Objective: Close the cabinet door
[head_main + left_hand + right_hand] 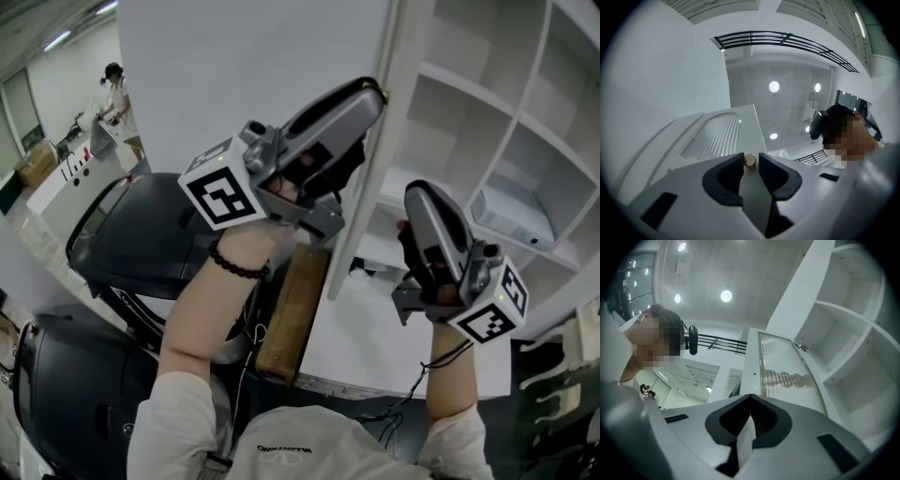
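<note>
Up at the free edge of the white cabinet door with a ribbed glass panel (715, 136), the left gripper (373, 98) is angled upward with its nose right at that edge. The left hand (286, 187) is wrapped round the handle and the forearm is raised, with a dark beaded bracelet (239, 262) on the wrist. Looking along its jaws, they sit partway apart with the small round brass-coloured knob (749, 161) right between the tips. The left pad looks like it's up against the knob, but there's a thin sliver of gap on the right side, so I wouldn't call it a proper pinch. The ribbed panel sits above and to the left of the knob in that view. The right gripper (424, 195) is held lower and off to the right, also tilted up, with the right hand (441, 286) gripping it in front of the white open-shelved cabinet (506, 141). Its jaws are pressed together with nothing between them, and it's clear of the door, just pointing up past the hinged side of the ribbed panel. The door stands open, swung out from the shelves, edge-on from the head view.
</note>
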